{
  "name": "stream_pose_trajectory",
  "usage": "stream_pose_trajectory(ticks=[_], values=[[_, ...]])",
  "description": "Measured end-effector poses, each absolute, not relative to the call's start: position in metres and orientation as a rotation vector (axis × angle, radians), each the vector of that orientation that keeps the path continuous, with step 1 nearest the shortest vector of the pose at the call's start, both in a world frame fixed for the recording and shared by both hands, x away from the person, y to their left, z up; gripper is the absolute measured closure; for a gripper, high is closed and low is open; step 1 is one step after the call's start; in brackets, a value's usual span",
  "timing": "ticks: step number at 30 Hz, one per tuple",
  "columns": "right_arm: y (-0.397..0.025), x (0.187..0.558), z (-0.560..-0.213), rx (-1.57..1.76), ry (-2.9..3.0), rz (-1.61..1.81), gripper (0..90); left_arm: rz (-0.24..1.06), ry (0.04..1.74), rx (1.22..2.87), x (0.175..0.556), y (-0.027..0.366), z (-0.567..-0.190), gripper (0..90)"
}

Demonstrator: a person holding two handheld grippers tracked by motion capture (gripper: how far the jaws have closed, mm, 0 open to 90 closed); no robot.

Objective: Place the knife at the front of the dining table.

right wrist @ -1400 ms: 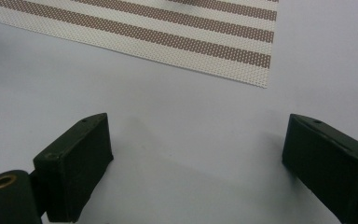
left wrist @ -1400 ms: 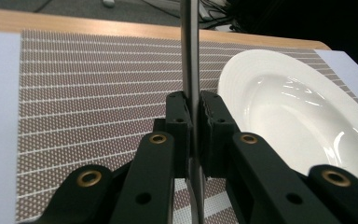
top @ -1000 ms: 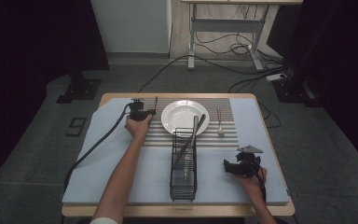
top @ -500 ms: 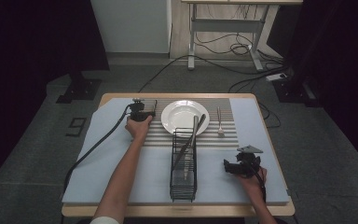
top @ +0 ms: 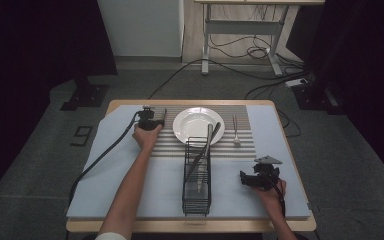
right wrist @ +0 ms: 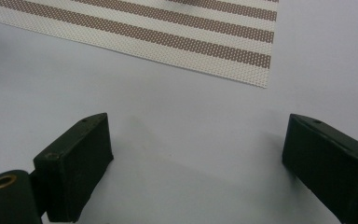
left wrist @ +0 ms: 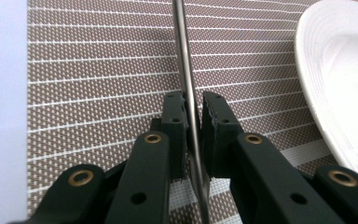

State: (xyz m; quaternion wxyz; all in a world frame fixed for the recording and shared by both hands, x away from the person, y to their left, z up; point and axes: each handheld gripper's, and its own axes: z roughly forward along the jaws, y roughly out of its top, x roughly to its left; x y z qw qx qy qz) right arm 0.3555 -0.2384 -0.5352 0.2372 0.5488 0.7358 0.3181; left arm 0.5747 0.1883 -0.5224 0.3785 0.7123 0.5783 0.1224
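The left gripper (left wrist: 193, 114) pinches a thin, flat silver metal utensil (left wrist: 185, 70) between its pads, over the brown-and-white striped woven placemat (left wrist: 88, 79), just left of the round white ceramic plate (left wrist: 345, 79). The right gripper (right wrist: 196, 154), jaws spread wide, rests on the pale blue table cover (right wrist: 177, 107), right of the black wire rack (top: 197, 175)

Plate (top: 198, 125) on striped mat (top: 245, 145), fork (top: 235, 131) right, wire rack (top: 197, 175) in front.

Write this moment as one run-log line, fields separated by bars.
left gripper: shut on thin metal utensil, over striped placemat beside white plate | right gripper: open, empty, over blue cloth | wire rack: mid-table
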Motion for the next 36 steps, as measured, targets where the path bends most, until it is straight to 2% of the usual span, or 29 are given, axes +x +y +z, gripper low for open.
stream_pose_trajectory(ticks=[1, 2, 10, 22, 28, 36], values=[[-0.238, 0.356, -0.535, 1.504, 2.017, 0.872, 7.9, 0.323, 1.477, 1.822, 0.575, 0.189, -0.522, 79.1], [-0.238, 0.355, -0.535, 1.504, 2.016, 0.872, 8.0, 0.339, 1.481, 1.827, 0.574, 0.189, -0.522, 74.1], [-0.238, 0.355, -0.535, 1.504, 2.017, 0.872, 8.0, 0.352, 1.42, 1.853, 0.567, 0.192, -0.512, 67.8], [-0.238, 0.355, -0.535, 1.503, 2.016, 0.869, 8.2, 0.337, 1.383, 1.894, 0.524, 0.21, -0.508, 57.1], [-0.238, 0.355, -0.535, 1.499, 2.015, 0.866, 8.4, 0.33, 1.374, 1.917, 0.499, 0.217, -0.52, 56.0], [-0.238, 0.355, -0.535, 1.5, 2.014, 0.865, 8.4, 0.33, 1.339, 1.928, 0.487, 0.216, -0.521, 56.3]])
